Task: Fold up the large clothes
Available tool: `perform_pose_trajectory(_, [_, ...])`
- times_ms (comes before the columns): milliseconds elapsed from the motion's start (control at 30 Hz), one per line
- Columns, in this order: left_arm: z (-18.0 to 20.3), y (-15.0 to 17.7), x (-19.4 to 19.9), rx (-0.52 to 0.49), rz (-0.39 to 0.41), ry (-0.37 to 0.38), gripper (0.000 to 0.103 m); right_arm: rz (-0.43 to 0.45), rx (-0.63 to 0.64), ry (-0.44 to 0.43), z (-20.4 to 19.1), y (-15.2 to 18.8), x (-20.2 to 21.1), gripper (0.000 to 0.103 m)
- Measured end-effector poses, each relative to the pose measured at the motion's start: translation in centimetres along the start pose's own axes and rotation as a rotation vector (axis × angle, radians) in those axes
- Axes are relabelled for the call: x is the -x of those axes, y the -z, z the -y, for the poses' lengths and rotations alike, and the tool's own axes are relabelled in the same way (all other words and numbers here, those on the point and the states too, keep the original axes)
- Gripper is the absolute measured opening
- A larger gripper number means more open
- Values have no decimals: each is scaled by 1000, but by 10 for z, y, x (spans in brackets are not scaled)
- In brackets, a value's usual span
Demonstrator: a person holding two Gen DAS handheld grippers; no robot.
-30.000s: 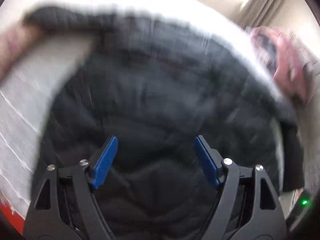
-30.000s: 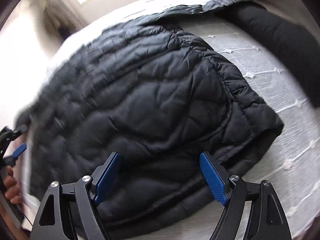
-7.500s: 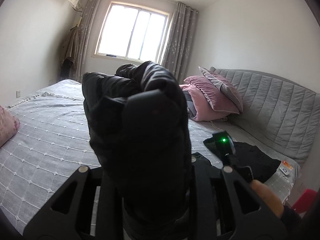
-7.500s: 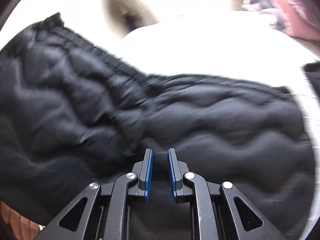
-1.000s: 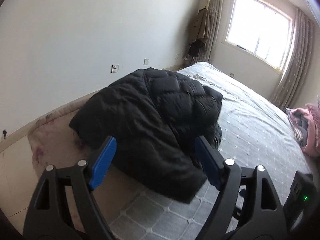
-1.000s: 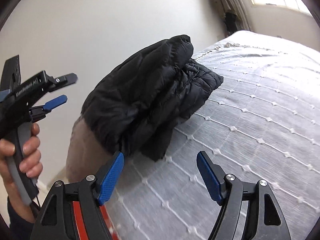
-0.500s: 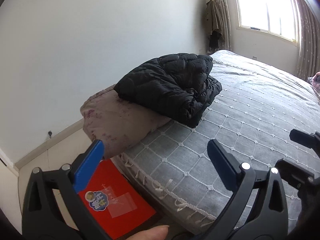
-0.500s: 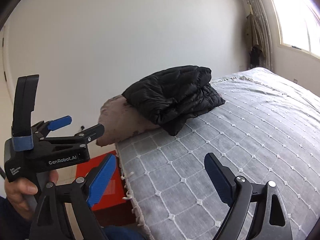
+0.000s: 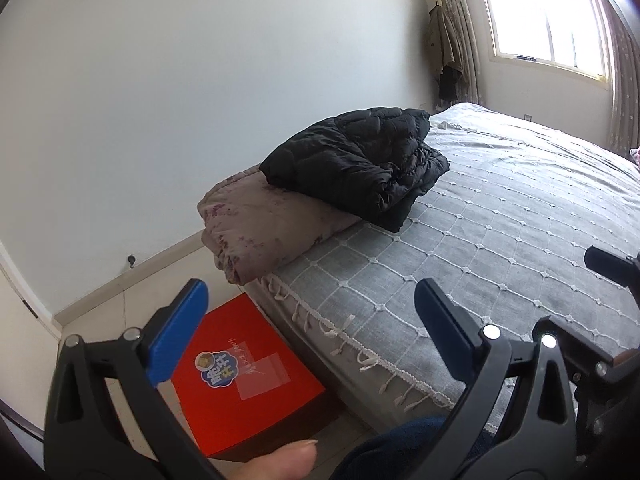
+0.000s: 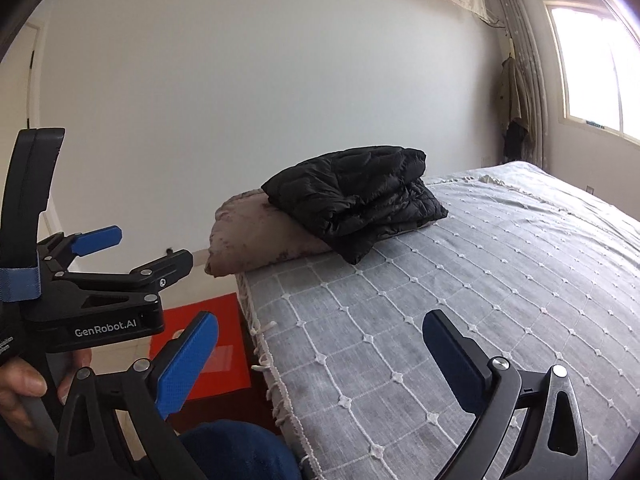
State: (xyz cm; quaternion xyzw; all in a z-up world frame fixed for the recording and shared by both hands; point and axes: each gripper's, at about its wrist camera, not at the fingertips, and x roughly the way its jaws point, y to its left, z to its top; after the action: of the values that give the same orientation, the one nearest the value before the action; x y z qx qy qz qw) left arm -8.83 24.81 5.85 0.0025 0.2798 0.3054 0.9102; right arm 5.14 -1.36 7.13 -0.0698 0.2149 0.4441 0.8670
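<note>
A folded black puffer jacket (image 9: 360,160) lies at the bed's far left corner, partly on a folded pinkish quilt (image 9: 268,220). It also shows in the right wrist view (image 10: 356,196), on the quilt (image 10: 256,236). My left gripper (image 9: 312,328) is open and empty, well back from the jacket, over the bed's near edge. My right gripper (image 10: 320,360) is open and empty, also far from the jacket. The left gripper shows in the right wrist view (image 10: 138,248), held in a hand at the left.
The bed (image 9: 520,232) has a grey grid-stitched cover with a fringed edge (image 9: 360,356). A red box (image 9: 240,380) stands on the floor by the bed. A white wall is behind. A window (image 9: 548,16) and curtains are at far right.
Both grippers have pulled back from the jacket, which has stayed folded on the quilt. The jacket looks smaller and farther away than a second ago.
</note>
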Motion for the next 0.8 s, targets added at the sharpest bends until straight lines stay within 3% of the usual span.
perform_pose_trajectory(433, [-6,1,24,-4,42,-8,103,57,-60,24,-1,-1,8,103])
perform_pose_trajectory(800, [1,3,26,-8,31,-7,103,72,-98,76,1,-1,8,103])
